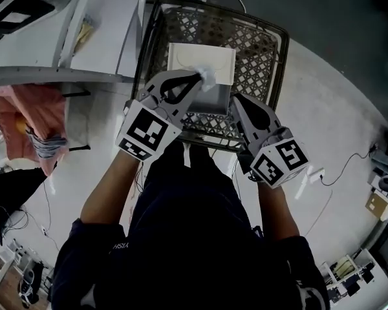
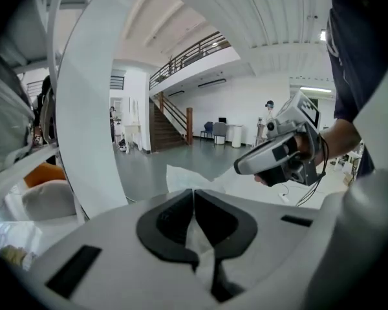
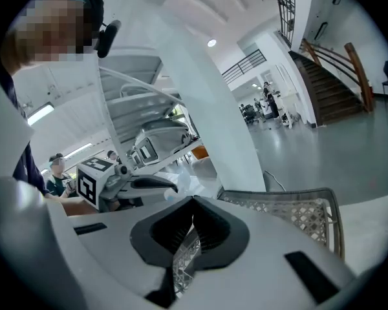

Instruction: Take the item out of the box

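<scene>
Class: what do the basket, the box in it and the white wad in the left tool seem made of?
Basket: dark diamond lattice, matte; moulded plastic or coated wire. Box: white, matte, flat panels; likely cardboard. Wad in the left tool: thin, crumpled, slightly translucent; paper or plastic film.

I saw a pink cloth (image 1: 27, 112) at my left, a white table (image 1: 110, 37) beyond it, and cables (image 1: 343, 165) across the floor (image 1: 330, 95) at right.

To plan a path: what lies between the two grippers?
Head view: the white box, inside the basket, between left gripper and right gripper.
</scene>
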`<move>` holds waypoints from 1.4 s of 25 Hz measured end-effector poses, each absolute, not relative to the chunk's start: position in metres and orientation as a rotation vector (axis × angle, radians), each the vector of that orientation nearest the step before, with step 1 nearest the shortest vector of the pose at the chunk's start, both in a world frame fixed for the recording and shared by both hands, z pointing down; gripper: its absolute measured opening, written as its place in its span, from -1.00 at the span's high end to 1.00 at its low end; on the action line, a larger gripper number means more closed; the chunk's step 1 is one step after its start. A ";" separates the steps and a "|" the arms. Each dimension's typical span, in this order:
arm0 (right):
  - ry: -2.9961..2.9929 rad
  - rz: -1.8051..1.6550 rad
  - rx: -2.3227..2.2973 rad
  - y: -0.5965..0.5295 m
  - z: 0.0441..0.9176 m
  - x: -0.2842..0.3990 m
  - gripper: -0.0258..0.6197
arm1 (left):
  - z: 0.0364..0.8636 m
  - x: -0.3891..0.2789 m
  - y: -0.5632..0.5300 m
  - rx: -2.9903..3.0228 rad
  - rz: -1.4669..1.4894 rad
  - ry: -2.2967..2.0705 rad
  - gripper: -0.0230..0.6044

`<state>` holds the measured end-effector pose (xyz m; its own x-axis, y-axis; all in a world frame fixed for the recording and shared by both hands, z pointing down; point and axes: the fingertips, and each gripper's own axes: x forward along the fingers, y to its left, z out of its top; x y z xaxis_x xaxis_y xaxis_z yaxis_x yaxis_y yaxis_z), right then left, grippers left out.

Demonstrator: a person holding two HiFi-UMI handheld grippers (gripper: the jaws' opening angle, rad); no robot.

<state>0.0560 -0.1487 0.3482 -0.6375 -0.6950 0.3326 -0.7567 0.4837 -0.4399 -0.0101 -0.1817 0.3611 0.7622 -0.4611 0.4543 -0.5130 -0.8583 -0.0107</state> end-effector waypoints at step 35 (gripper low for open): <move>-2.776 0.626 1.314 -0.165 0.247 0.057 0.85 | 0.253 -0.017 -0.172 3.007 0.462 -0.918 0.88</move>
<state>0.0566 -0.1646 0.2469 -0.6488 -0.7409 0.1735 -0.7437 0.5689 -0.3511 -0.0167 -0.1721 0.2529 0.7909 -0.5518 0.2646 -0.5412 -0.8325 -0.1183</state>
